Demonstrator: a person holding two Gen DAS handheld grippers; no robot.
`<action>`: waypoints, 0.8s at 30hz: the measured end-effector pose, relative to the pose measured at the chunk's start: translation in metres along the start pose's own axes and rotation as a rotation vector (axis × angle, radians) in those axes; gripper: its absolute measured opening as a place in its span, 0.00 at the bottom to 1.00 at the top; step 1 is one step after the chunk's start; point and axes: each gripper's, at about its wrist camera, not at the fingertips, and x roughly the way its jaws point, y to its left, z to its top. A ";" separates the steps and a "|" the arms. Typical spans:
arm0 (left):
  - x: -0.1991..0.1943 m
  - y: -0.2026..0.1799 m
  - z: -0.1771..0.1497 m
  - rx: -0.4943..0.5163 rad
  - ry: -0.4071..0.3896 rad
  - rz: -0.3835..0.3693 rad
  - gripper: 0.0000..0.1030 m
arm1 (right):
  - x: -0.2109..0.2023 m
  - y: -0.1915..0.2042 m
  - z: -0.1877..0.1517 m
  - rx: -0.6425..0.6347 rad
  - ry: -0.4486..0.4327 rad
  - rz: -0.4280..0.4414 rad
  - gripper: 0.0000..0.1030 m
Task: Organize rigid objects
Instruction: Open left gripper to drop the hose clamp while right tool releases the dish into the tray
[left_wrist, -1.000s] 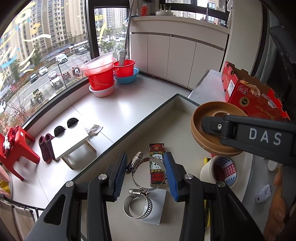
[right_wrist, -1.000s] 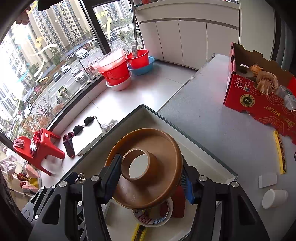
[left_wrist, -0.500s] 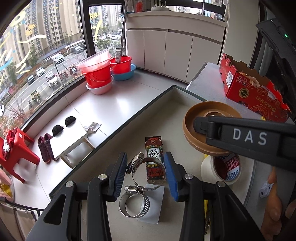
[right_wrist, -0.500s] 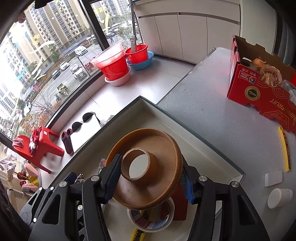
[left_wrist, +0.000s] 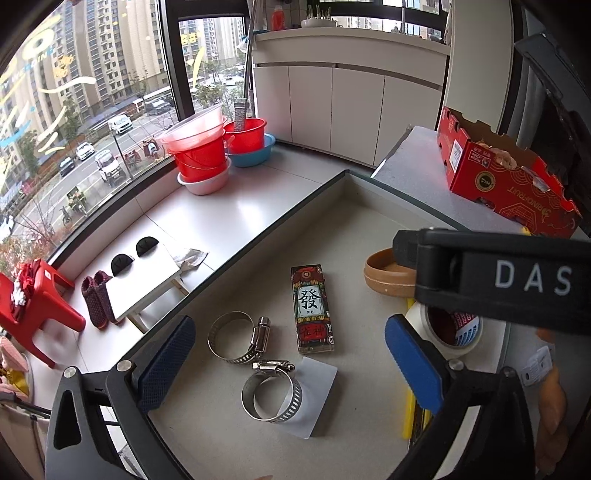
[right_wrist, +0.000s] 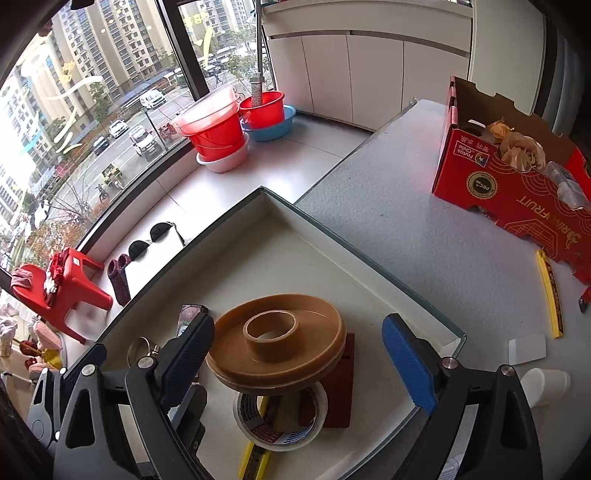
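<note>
Where both gripped 1 second ago, left tongs (left_wrist: 290, 363) now gape off the clamp (left_wrist: 231, 339); right tongs (right_wrist: 299, 360) off the spool (right_wrist: 277, 347).

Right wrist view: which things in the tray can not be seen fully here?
- Tape roll: top hidden under the brown spool.
- Dark red box: partly behind the spool.
- Hose clamp: mostly hidden by the right gripper finger.
- Yellow strip: cut by the bottom edge.

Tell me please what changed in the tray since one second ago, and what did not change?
Both grippers have just opened. The left gripper let go of a hose clamp, which now lies on the tray floor. The right gripper released the brown spool, now resting on the tape roll. The second clamp and the printed box stayed.
</note>
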 end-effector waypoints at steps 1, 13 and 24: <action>-0.002 0.001 0.000 -0.001 -0.001 -0.013 1.00 | -0.002 0.000 -0.001 0.001 0.003 0.009 1.00; -0.024 0.007 -0.010 -0.013 0.012 -0.010 1.00 | -0.037 0.004 -0.020 0.033 -0.036 0.089 1.00; -0.053 0.006 -0.026 -0.006 0.007 -0.010 1.00 | -0.063 0.006 -0.045 0.022 -0.027 0.037 1.00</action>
